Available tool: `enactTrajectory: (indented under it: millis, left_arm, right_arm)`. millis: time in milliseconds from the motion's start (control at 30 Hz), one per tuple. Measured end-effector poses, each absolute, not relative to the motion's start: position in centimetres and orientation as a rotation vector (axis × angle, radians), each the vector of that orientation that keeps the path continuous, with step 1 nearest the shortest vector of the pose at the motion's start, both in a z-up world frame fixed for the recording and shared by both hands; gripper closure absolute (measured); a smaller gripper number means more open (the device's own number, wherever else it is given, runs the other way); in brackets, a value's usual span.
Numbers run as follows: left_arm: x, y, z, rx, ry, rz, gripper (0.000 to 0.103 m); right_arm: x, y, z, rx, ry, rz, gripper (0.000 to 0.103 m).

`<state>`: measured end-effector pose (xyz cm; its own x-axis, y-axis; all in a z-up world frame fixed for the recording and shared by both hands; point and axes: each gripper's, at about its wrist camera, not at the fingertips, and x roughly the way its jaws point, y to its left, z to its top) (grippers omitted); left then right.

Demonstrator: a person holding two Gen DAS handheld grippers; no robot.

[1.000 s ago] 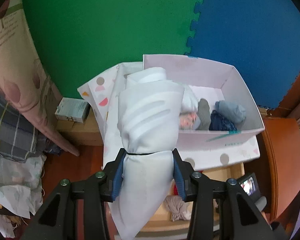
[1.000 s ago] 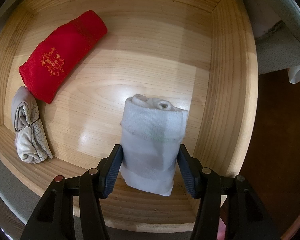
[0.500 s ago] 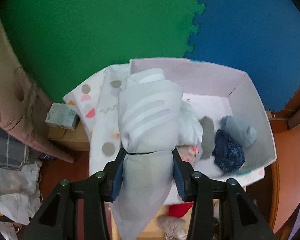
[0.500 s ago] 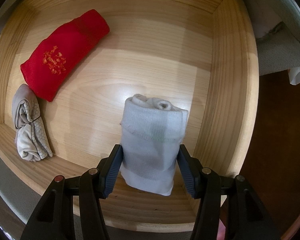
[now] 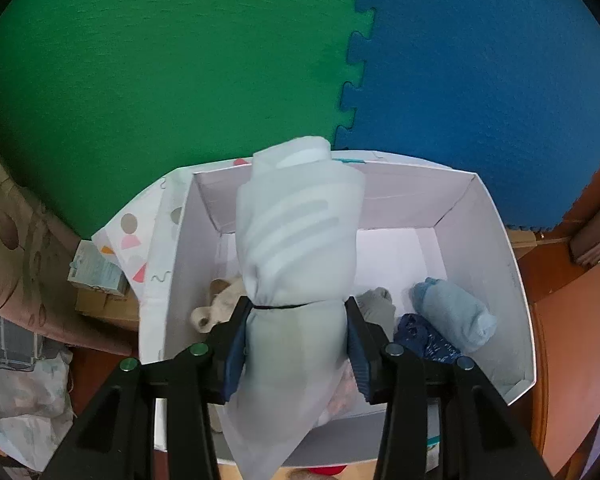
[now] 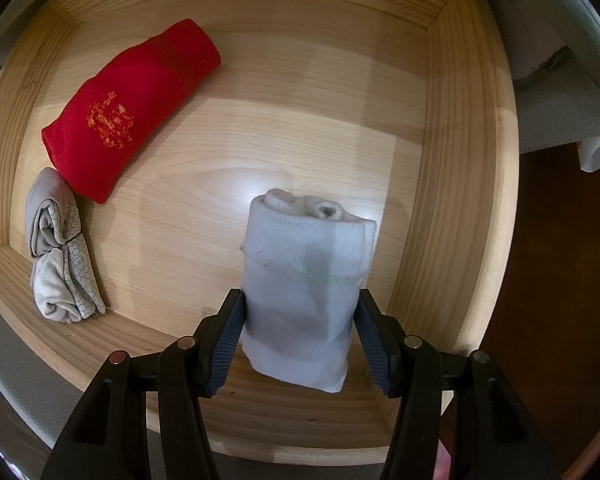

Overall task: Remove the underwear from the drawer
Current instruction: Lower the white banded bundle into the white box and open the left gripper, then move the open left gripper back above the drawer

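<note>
Left wrist view: the left gripper is seen above a white cardboard box, pointing steeply down. A pale grey roll of underwear, bound by a thin dark band, sits between the blue pads. The jaws have just been opening, yet both pads are still pressed against the sides of the roll, so the roll is clamped and is held over the open box. Inside the box, a light blue roll, a dark blue patterned item, a grey item and a cream item are visible on the bottom. Behind the box, a green mat and a blue mat are joined by interlocking teeth.

Right wrist view: the right gripper is pointed straight down into a wooden drawer. A white roll of underwear is clamped between its pads, its lower end near the front edge of the drawer. A red roll with orange embroidery lies at the far left of the drawer floor. A grey honeycomb-print roll lies just beside it, against the left wall; whether the two touch cannot be determined.
</note>
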<state>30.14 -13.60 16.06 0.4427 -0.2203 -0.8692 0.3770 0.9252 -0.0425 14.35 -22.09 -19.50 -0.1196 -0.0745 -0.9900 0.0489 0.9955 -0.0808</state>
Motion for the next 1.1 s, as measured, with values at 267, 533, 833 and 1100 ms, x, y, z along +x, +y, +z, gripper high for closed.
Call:
enactTrajectory:
  millis: [267,533,833,1100]
  left_arm:
    - [29.7,-12.2,16.0,0.153,1.070,-0.377,0.049]
    - [27.1,-8.8,16.9,0.145,1.098,-0.395,0.044]
    - [19.9,-3.3,15.7,0.201,1.085,-0.370,0.044]
    - [13.8,0.0,8.8,0.172,1.132,-0.293,0.044]
  right_arm:
    - [14.3,-21.9,-19.4,-0.021,1.690,-0.109,0.051]
    - [14.5,-22.0,-19.4,-0.023,1.695,-0.117,0.050]
    - [14.8,-22.0,-19.4,-0.022,1.702,-0.127,0.050]
    - [14.9,-22.0,-19.7,-0.028,1.707,-0.131,0.050]
